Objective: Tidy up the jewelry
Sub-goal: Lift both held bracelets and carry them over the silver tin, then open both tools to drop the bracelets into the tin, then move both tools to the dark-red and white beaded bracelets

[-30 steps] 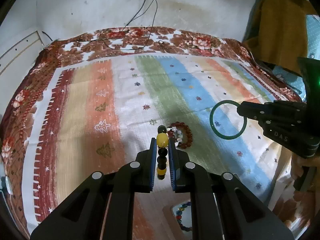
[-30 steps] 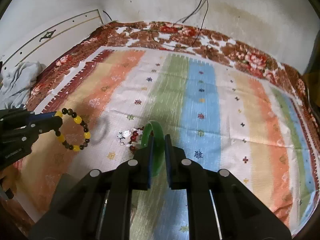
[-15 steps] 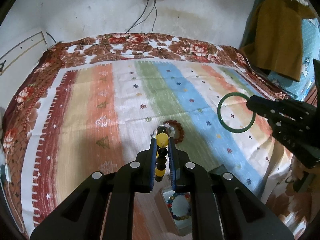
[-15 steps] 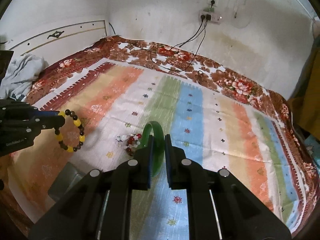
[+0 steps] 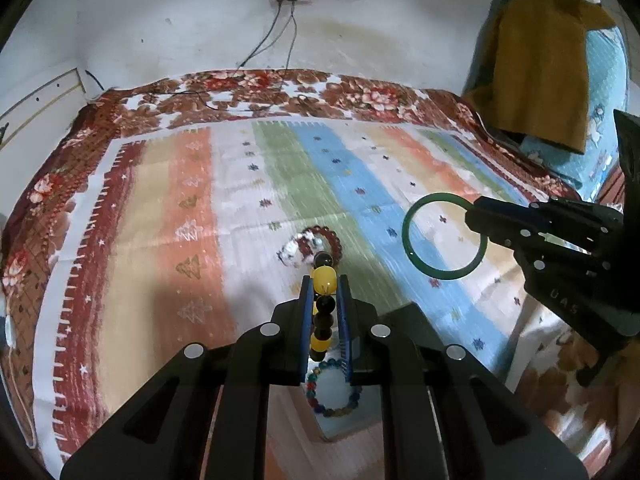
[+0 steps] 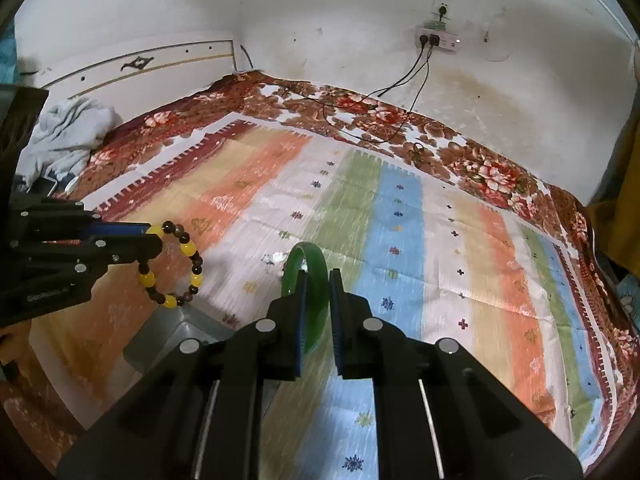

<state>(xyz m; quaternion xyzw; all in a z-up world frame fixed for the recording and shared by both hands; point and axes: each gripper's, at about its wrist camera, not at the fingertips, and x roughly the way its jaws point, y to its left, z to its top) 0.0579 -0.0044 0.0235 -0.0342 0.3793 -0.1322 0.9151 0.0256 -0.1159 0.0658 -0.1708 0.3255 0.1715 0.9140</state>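
My left gripper point(image 5: 324, 284) is shut on a yellow-and-black bead bracelet point(image 5: 323, 280) and holds it in the air; the bracelet also shows in the right wrist view point(image 6: 180, 264). My right gripper point(image 6: 316, 280) is shut on a green bangle point(image 6: 310, 276), also held aloft; the bangle shows in the left wrist view point(image 5: 444, 236) at the right. A red bead bracelet point(image 5: 324, 240) and a small white piece lie on the striped cloth point(image 5: 240, 200). Below the left gripper an open box point(image 5: 340, 404) holds a multicoloured bead bracelet point(image 5: 332, 392).
The striped cloth covers a floral bedspread point(image 6: 400, 120). Cables point(image 6: 400, 92) run from a wall socket point(image 6: 436, 36) onto the bed. Grey clothing point(image 6: 68, 132) lies at the far left. Brown and blue garments point(image 5: 540, 60) hang at the right. The grey box point(image 6: 172, 332) sits near the bed's front edge.
Both grippers have lifted and drawn back from the cloth with their bracelets still held. The box now shows under the left gripper.
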